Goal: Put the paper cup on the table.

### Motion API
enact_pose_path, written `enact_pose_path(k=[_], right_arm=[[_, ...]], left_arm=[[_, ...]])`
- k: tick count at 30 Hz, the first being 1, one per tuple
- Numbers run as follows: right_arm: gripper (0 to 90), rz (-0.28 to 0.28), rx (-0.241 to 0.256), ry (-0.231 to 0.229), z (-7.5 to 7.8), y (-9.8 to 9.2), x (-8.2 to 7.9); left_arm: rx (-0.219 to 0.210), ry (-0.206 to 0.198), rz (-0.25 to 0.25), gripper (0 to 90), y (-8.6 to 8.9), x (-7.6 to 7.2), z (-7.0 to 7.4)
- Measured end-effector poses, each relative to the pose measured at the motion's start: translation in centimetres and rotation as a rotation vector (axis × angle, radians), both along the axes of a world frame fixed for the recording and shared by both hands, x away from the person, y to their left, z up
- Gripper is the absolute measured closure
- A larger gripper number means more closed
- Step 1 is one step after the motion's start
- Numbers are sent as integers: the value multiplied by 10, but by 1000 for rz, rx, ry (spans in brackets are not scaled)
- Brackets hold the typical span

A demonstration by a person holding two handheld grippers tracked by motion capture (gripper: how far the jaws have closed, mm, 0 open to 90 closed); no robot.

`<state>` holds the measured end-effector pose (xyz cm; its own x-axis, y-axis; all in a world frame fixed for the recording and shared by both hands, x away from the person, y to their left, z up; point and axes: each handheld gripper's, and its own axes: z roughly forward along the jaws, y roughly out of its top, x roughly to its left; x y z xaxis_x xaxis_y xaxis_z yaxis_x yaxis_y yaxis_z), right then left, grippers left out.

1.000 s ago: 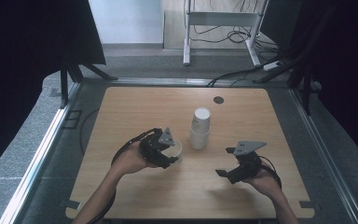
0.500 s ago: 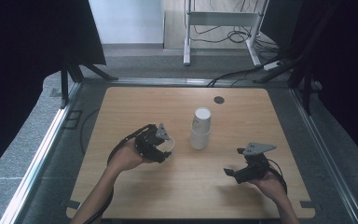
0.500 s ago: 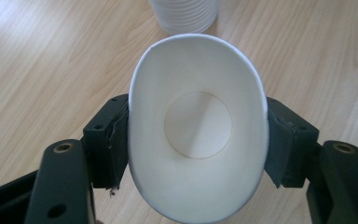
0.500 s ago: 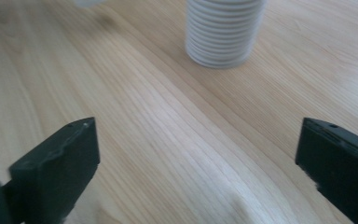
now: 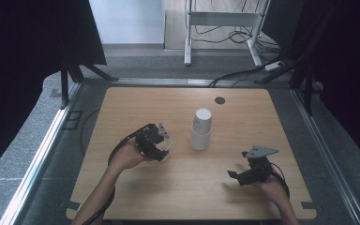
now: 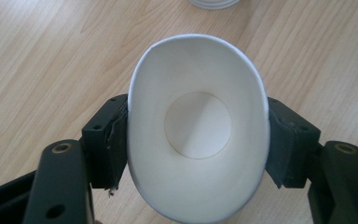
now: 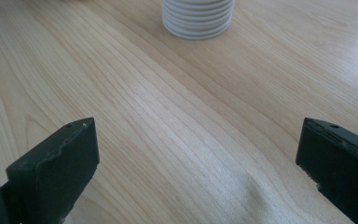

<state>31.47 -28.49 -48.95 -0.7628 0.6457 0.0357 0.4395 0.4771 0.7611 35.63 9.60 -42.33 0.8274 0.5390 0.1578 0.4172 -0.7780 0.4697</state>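
Observation:
A white paper cup (image 6: 196,126) is squeezed oval between the two jaws of my left gripper (image 6: 198,140), its mouth facing the camera. In the high view the left gripper (image 5: 155,140) holds that cup (image 5: 166,142) left of centre, just above the wooden table (image 5: 136,105). A stack of white paper cups (image 5: 201,129) stands upside down in the middle of the table, and its ribbed base (image 7: 198,17) lies ahead in the right gripper view. My right gripper (image 5: 240,177) is open near the front right, with bare wood between its jaws (image 7: 196,154).
A small dark round hole cover (image 5: 220,100) sits near the table's far edge. A metal rail (image 5: 42,145) runs along the left side. Cables and a white frame (image 5: 225,28) lie on the floor beyond the table.
The left gripper with its cup has drawn slightly back and left, away from the stack. The right gripper has moved right and toward the front edge.

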Motion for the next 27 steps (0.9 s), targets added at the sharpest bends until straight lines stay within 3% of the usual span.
enact_pose_path(k=[13, 21, 27], right_arm=[[0, 2, -29, 19, -10, 1, 0], [0, 13, -39, 28, -12, 3, 0], [0, 13, -38, 25, -12, 3, 0]], left_arm=[[28, 21, 17, 306, -5, 6, -12], [9, 28, 37, 284, -5, 9, -13], [-16, 27, 51, 213, -5, 11, -16]])
